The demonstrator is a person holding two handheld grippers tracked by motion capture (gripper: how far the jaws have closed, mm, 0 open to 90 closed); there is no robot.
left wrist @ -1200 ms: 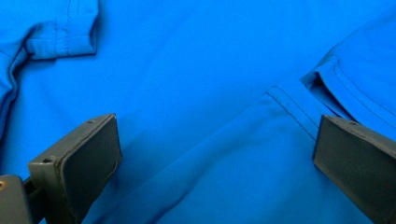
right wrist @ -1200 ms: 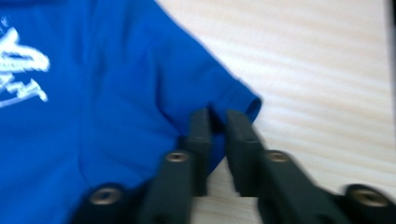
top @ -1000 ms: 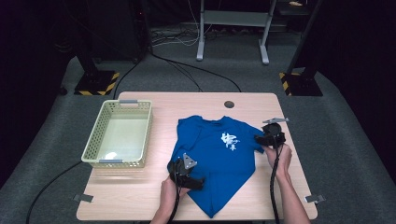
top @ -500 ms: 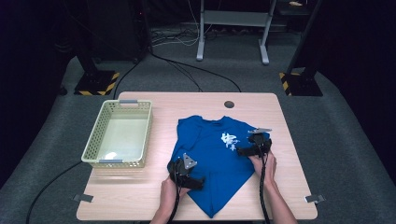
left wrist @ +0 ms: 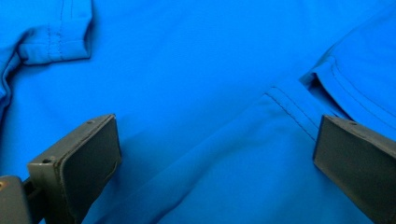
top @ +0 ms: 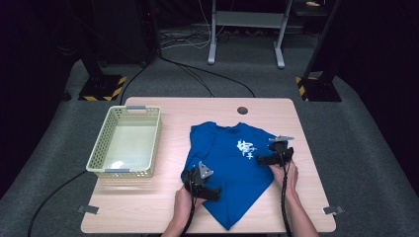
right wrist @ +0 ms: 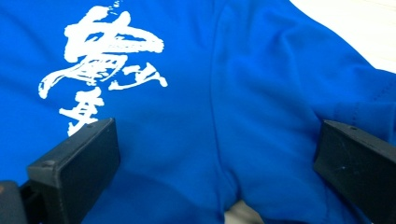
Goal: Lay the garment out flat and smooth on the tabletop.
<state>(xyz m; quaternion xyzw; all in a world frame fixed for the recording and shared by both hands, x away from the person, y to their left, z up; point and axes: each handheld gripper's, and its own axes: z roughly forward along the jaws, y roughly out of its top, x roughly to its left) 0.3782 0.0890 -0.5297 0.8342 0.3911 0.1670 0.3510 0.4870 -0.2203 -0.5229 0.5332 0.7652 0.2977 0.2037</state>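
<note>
Here, mid-fold of blue T-shirt [top: 232,168]: I held left gripper [top: 207,190] and right gripper [top: 263,159] spread wide, nothing pinched; right jaws had just opened. Next, probably, pinch right sleeve fold.

Grey carpet floor [top: 59,163], dark surroundings, metal stand legs [top: 244,44], black cables [top: 207,74], hazard-striped bases [top: 101,89].

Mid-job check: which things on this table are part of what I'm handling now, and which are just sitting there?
In the job: blue T-shirt; left tongs, open over it; right tongs, just opened wide over it.
Lying about: pale basket, beside the shirt; table.
</note>
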